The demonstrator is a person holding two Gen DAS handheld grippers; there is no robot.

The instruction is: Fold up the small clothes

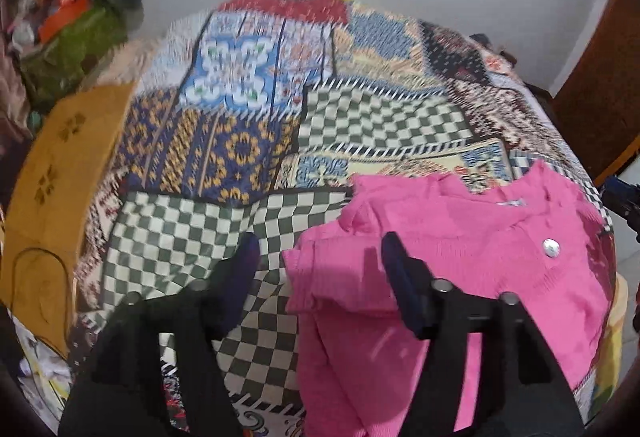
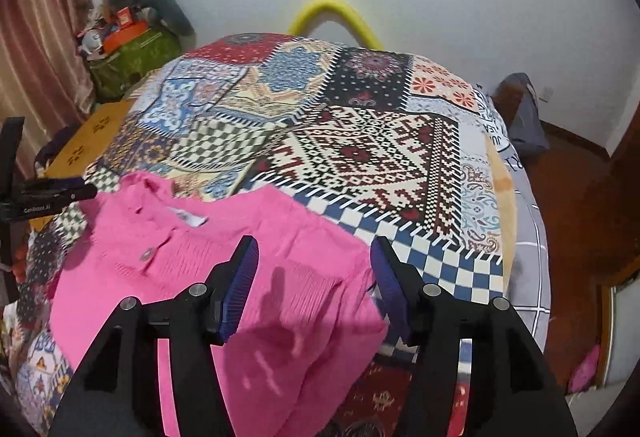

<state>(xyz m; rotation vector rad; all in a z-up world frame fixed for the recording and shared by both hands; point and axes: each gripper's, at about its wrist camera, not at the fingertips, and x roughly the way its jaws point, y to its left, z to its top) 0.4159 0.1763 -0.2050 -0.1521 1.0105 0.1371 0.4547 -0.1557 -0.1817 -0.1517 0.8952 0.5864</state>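
A small pink knit cardigan [image 1: 460, 257] with a silver button lies on the patchwork cloth [image 1: 248, 141] of the table. In the left wrist view it lies at the lower right, and my left gripper [image 1: 318, 251] is open over its left edge. In the right wrist view the cardigan [image 2: 192, 261] lies at the lower left. My right gripper [image 2: 314, 257] is open above its right side. The left gripper [image 2: 60, 193] shows at the left edge of the right wrist view.
A mustard cloth [image 1: 60, 173] lies at the table's left edge. A pile of bags and clothes [image 2: 132, 37] stands against the wall at the back left. A yellow foam arch [image 2: 336, 17] sits behind the table. A grey checked sheet [image 2: 528, 237] hangs at the right.
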